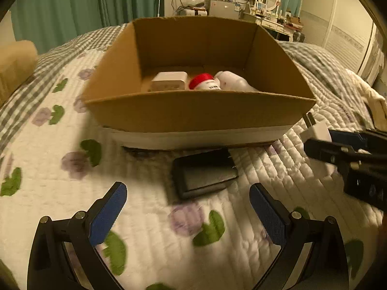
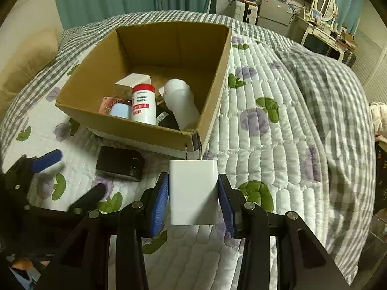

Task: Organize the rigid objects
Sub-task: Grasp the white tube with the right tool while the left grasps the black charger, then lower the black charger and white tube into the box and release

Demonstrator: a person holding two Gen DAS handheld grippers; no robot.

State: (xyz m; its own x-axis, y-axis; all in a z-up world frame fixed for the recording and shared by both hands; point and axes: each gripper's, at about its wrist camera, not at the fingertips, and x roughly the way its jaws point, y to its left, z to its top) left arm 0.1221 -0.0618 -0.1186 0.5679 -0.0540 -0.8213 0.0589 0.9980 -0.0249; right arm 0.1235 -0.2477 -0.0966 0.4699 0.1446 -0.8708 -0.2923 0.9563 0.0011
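While the charger is carried: the step in hand looks like moving it to the box.
Right gripper (image 2: pixel 193 191): fingers closed on the white charger (image 2: pixel 192 191), one blue pad on each flat side, prongs pointing forward past the fingertips.
Charger place: between the right fingers, off the bed (image 2: pixel 278 145), prongs just short of the near corner of the box (image 2: pixel 150 130).
Left gripper (image 1: pixel 187 204): fingers spread wide, holding nothing.
Black adapter (image 1: pixel 204 172): on the bed just ahead of the left fingertips, roughly midway between them, beside the box's near wall.
Next move, as I judge: right fingers need to rise over the rim, go forward, then part above a free spot; left fingers could drop around the adapter.
Risk: prongs may catch the cardboard edge.
Count, box: one.
Count, white chargers: one.
Count, black adapters: one.
Count, in box: one red-capped bottle (image 2: pixel 143 105), one white bottle (image 2: pixel 180 101), one white carton (image 2: pixel 131 83), one pale blue item (image 2: pixel 119 110); other pieces are too hidden to count.
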